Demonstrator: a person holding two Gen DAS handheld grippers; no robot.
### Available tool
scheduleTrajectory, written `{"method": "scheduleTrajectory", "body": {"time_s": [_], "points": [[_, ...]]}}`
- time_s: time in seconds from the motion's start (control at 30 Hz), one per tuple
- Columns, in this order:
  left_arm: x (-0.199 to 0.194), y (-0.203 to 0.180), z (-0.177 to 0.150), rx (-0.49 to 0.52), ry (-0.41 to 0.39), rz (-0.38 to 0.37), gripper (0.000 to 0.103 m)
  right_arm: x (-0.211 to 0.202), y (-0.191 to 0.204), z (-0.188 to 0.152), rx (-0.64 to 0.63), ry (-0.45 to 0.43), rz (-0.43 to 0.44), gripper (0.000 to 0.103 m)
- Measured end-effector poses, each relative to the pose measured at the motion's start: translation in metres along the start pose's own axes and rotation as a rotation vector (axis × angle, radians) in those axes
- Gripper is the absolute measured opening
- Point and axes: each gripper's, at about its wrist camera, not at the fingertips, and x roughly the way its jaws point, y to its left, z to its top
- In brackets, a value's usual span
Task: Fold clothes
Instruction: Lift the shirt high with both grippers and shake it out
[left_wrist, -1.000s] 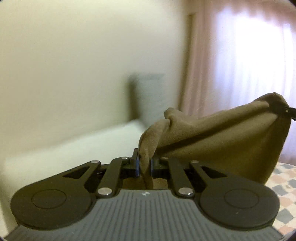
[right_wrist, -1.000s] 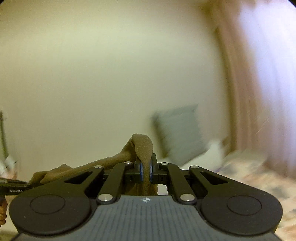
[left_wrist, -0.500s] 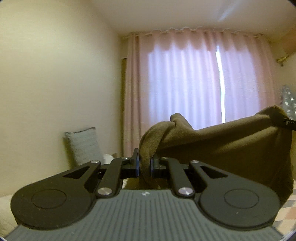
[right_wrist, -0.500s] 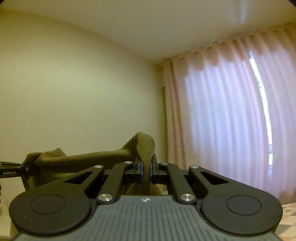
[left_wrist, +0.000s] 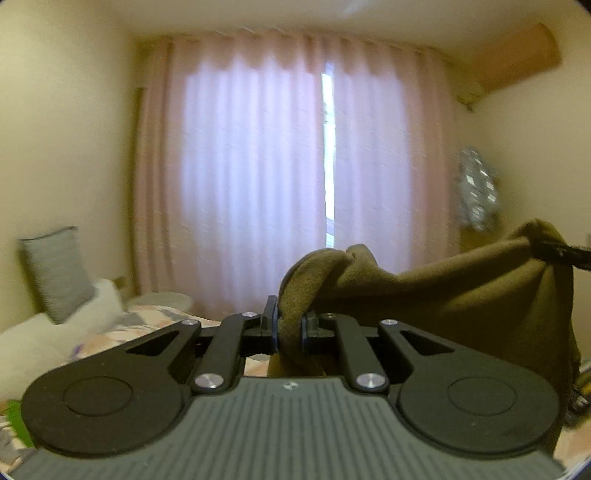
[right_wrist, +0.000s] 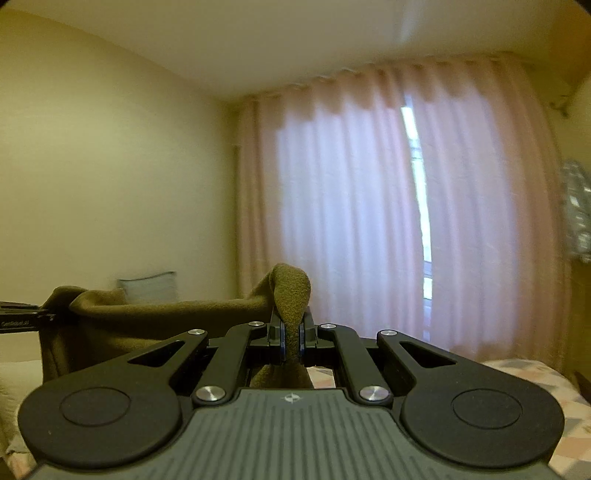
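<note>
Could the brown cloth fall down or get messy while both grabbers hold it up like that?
Maybe. The left gripper and the right gripper each pinch only a small bunch of the brown fleece garment, so a tug could pull a corner free. The cloth sags between them, so it might land wrinkled on the patchwork bed cover.

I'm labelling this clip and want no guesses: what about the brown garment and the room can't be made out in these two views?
- brown garment: what kind of clothing it is; its lower part is hidden behind the left claw body, and in the right wrist view behind the right claw.
- Patterned item at the right wall: blurred.
- Bed: mostly covered by the claw body.
- Person: out of frame.
</note>
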Motion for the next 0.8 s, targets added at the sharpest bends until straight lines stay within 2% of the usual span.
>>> {"method": "scheduleTrajectory", "body": {"time_s": [0.07, 0.13, 0.2, 0.3, 0.33, 0.4, 0.47, 0.5, 0.53, 0.57, 0.6, 0.63, 0.8], "points": [[0.025, -0.014, -0.001, 0.012, 0.034, -0.048, 0.009, -0.001, -0.021, -0.002, 0.007, 0.024, -0.049, 0.006], [0.066, -0.023, -0.012, 0.007, 0.099, -0.090, 0.010, 0.011, -0.043, -0.007, 0.017, 0.074, -0.101, 0.006], [0.128, -0.030, -0.027, 0.000, 0.188, -0.122, 0.012, 0.046, -0.067, -0.022, 0.020, 0.138, -0.153, 0.006], [0.245, -0.045, -0.079, -0.002, 0.378, -0.137, 0.026, 0.126, -0.113, -0.076, 0.055, 0.310, -0.264, 0.009], [0.286, -0.050, -0.102, -0.002, 0.445, -0.132, 0.033, 0.152, -0.128, -0.094, 0.066, 0.369, -0.302, 0.027], [0.364, -0.062, -0.152, 0.021, 0.594, -0.106, 0.033, 0.210, -0.162, -0.145, 0.076, 0.510, -0.411, 0.047], [0.402, -0.067, -0.196, 0.059, 0.700, -0.077, 0.032, 0.263, -0.189, -0.184, 0.062, 0.639, -0.505, 0.045], [0.398, -0.062, -0.214, 0.047, 0.728, -0.077, 0.032, 0.268, -0.194, -0.205, 0.046, 0.687, -0.539, 0.045], [0.394, -0.057, -0.232, 0.034, 0.756, -0.077, 0.033, 0.263, -0.196, -0.222, 0.060, 0.699, -0.554, 0.048], [0.390, -0.052, -0.251, 0.022, 0.784, -0.077, 0.034, 0.243, -0.197, -0.239, 0.114, 0.695, -0.545, 0.052], [0.386, -0.047, -0.268, 0.009, 0.812, -0.076, 0.034, 0.225, -0.200, -0.253, 0.190, 0.697, -0.526, 0.064], [0.376, -0.045, -0.283, -0.011, 0.843, -0.070, 0.034, 0.210, -0.203, -0.264, 0.245, 0.706, -0.522, 0.066], [0.272, -0.037, -0.350, -0.172, 1.044, -0.030, 0.032, 0.128, -0.234, -0.327, 0.488, 0.868, -0.571, 0.065]]}}
